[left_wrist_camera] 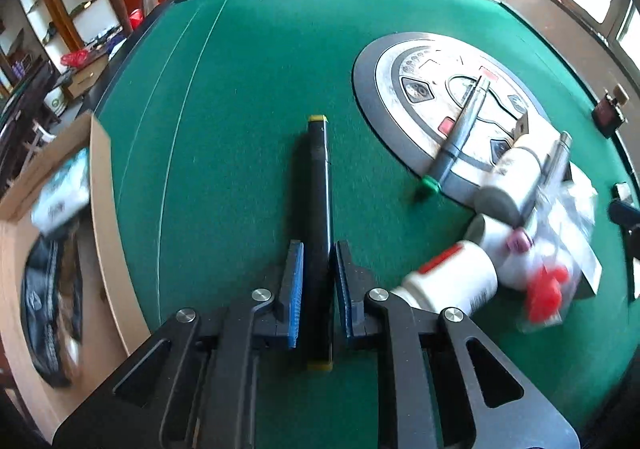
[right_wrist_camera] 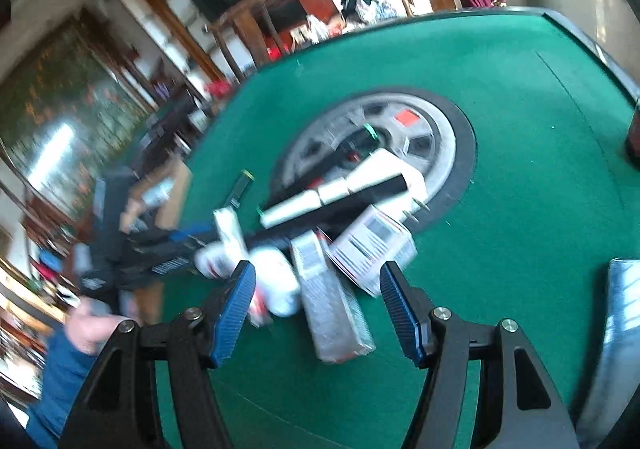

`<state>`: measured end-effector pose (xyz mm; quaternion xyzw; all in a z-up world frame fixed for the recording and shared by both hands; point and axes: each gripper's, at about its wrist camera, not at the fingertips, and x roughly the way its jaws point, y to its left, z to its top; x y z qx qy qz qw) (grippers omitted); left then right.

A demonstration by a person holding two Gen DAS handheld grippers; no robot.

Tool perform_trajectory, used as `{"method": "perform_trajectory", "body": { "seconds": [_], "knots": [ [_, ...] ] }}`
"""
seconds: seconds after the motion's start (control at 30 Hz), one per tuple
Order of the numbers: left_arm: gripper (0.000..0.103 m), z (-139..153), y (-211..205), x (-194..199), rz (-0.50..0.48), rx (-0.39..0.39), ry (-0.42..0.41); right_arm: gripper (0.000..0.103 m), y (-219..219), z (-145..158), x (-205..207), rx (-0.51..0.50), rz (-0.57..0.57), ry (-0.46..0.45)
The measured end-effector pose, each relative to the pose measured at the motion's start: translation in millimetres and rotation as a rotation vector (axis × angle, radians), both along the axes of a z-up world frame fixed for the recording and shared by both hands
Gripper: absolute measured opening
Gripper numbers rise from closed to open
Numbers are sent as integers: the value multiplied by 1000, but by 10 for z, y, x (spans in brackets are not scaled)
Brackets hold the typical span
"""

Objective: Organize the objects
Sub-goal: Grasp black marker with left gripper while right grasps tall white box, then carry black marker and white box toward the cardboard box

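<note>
Left wrist view: the left claw is clenched on a long dark bar with yellow end caps, which lies on the green bench toward its near edge. A cardboard box stands at the bench's left edge and looks the likely destination. To do this well, lift straight up before swinging left, since the grip is near one end and the bar may droop. The right claw is released, hovering over a heap of white bottles and cartons mid-bench, touching nothing.
</note>
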<state>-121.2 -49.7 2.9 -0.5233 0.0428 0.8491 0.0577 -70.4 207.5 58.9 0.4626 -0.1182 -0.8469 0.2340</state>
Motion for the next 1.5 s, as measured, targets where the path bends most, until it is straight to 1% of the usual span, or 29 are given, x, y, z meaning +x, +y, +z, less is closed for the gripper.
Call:
{"method": "perform_trajectory", "body": {
  "seconds": [0.07, 0.13, 0.2, 0.3, 0.33, 0.37, 0.4, 0.43, 0.47, 0.5, 0.53, 0.57, 0.6, 0.67, 0.7, 0.73, 0.83, 0.9, 1.03, 1.1, 1.37, 1.5],
  "knots": [
    [15, 15, -17, 18, 10, 21, 0, 65, -82, -62, 15, 69, 37, -11],
    [15, 19, -43, -20, 23, 31, 1, 65, -145, -105, 22, 100, 65, -17],
    [15, 22, -46, -56, 26, 22, 4, 65, -255, -166, 26, 171, 93, -12],
    [17, 24, -21, -170, 25, 4, 5, 64, -359, -276, 27, 228, 104, -13],
    [18, 21, -6, -220, 20, -8, 10, 63, -396, -311, 35, 258, 100, 3],
    [20, 19, 1, -241, 21, -12, 13, 57, -417, -338, 40, 289, 90, 17],
    [20, 13, -11, -258, 35, 1, 14, 51, -442, -346, 59, 324, 79, 48],
    [20, 8, -51, -223, 43, 9, 20, 41, -471, -354, 74, 370, 67, 72],
    [20, 9, -50, -216, 47, 7, 26, 32, -478, -376, 82, 387, 63, 81],
    [18, 10, -56, -183, 52, 4, 34, 26, -476, -376, 92, 409, 50, 91],
    [15, 19, -59, -135, 52, 9, 44, 26, -448, -385, 96, 411, 46, 87],
    [14, 22, -52, -94, 50, 20, 47, 26, -404, -377, 93, 384, 47, 74],
    [14, 22, -68, -33, 57, 51, 48, 26, -364, -372, 85, 359, 50, 66],
    [14, 24, -90, 67, 63, 72, 53, 26, -304, -299, 90, 295, 44, 63],
    [14, 33, -97, 118, 61, 89, 52, 26, -290, -273, 89, 280, 39, 65],
    [14, 36, -121, 207, 65, 118, 52, 26, -265, -246, 94, 262, 34, 68],
    [14, 43, -132, 392, 64, 131, 59, 26, -192, -208, 94, 196, 26, 59],
    [14, 43, -151, 544, 61, 139, 69, 26, -183, -176, 89, 172, 26, 67],
    [14, 61, -232, 775, 76, 195, 84, 26, -170, -105, 131, 122, 35, 89],
    [14, 101, -249, 837, 81, 219, 95, 26, -195, -70, 148, 96, 48, 90],
    [14, 133, -309, 981, 84, 251, 107, 26, -313, -40, 239, 36, 94, 83],
    [14, 206, -363, 1047, 81, 273, 127, 26, -412, -48, 290, 17, 105, 73]
  ]
}}
